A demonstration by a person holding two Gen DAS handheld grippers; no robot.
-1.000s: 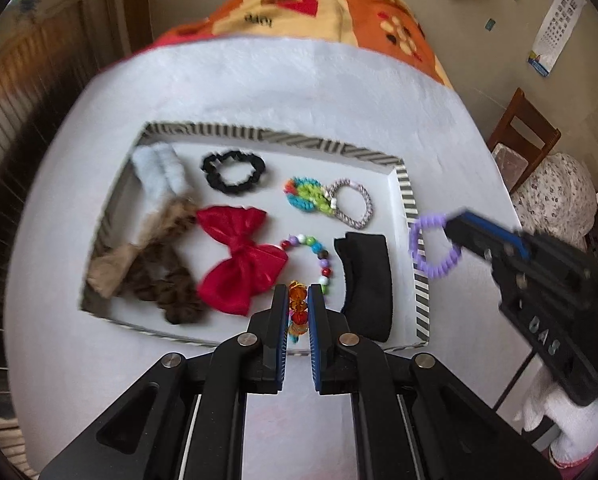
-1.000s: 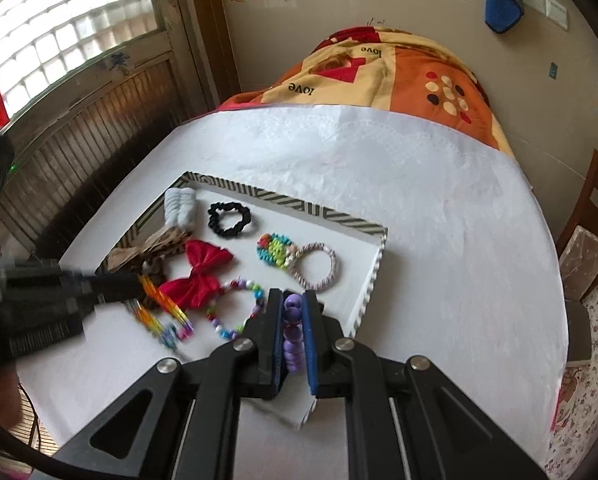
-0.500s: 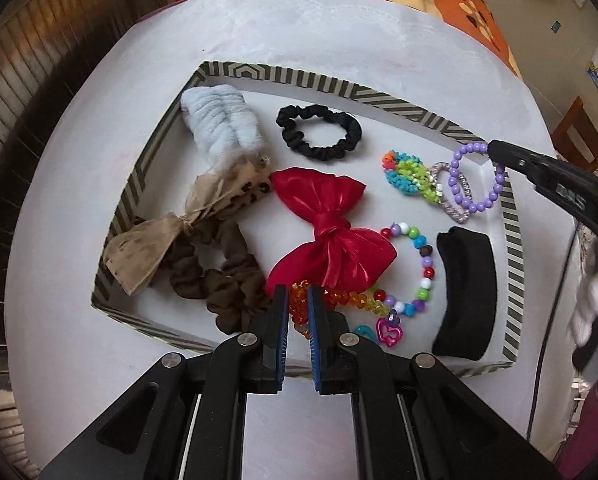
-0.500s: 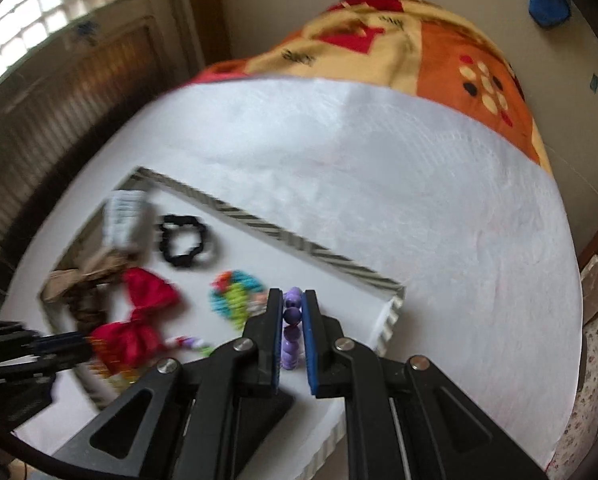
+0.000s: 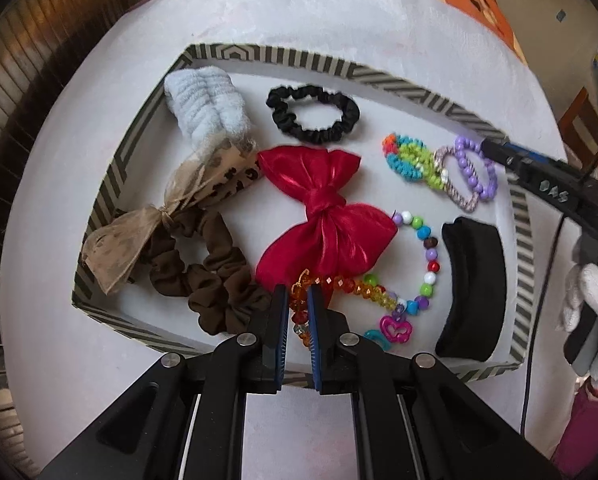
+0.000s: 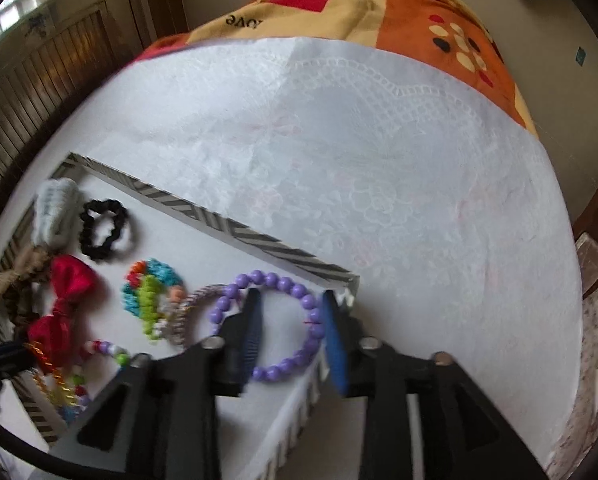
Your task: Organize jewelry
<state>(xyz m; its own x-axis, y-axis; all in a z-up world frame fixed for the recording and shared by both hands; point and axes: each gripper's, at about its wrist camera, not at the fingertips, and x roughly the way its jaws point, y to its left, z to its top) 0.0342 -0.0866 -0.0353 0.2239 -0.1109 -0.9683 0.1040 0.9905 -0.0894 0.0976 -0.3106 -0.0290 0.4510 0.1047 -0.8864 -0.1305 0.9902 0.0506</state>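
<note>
One white lace-patterned cloth covers the table, and on it sits a shallow rectangular tray with a grey-and-white striped rim, white inside. Contents, large to small: red satin bow at centre; black curved foam pad along the right wall; brown fabric scrunchie with a tan leopard-print bow at left; pale blue ribbed scrunchie in the far left corner; black scrunchie beside it. Left claw is clenched on an amber-and-rainbow faceted bead bracelet, which lies at the tray's near edge, touching the red bow. Right claw is spread wide, released; a purple round-bead bracelet lies flat between its fingers in the tray's far right corner, overlapping a silver twisted bracelet.
</note>
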